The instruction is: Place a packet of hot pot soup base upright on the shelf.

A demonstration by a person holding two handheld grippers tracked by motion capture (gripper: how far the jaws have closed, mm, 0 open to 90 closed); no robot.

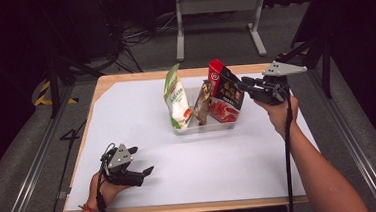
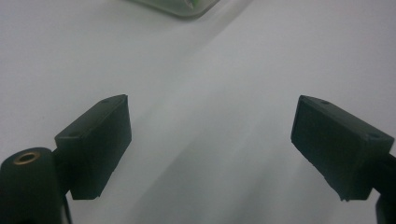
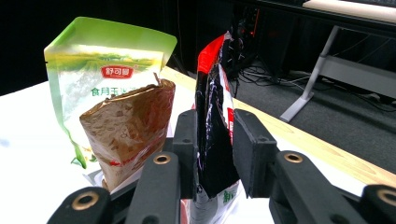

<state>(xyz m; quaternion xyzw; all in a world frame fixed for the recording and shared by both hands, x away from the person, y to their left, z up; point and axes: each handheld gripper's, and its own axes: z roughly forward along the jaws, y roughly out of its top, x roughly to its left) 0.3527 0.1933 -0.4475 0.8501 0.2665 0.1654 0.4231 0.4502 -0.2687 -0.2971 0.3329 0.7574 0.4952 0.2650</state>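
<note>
A clear tray (image 1: 205, 128) at the table's middle holds three upright snack bags: a green and white one (image 1: 176, 99) on the left, a brown foil one (image 1: 202, 105) in the middle, and a red and black one (image 1: 225, 96) on the right. My right gripper (image 1: 239, 85) reaches in from the right at the red bag's upper half. In the right gripper view its jaws (image 3: 214, 116) stand on either side of the red bag (image 3: 212, 140) without squeezing it, open. The brown bag (image 3: 126, 130) and the green bag (image 3: 93, 79) stand beyond it. My left gripper (image 1: 140, 160) rests open near the front left, nothing between its jaws (image 2: 210, 130).
A white sheet (image 1: 141, 114) covers the wooden table (image 1: 109, 79). A corner of the tray (image 2: 182, 7) shows at the top of the left gripper view. Behind the table are a grey frame's legs (image 1: 217, 13) and loose cables on the floor (image 1: 136, 37).
</note>
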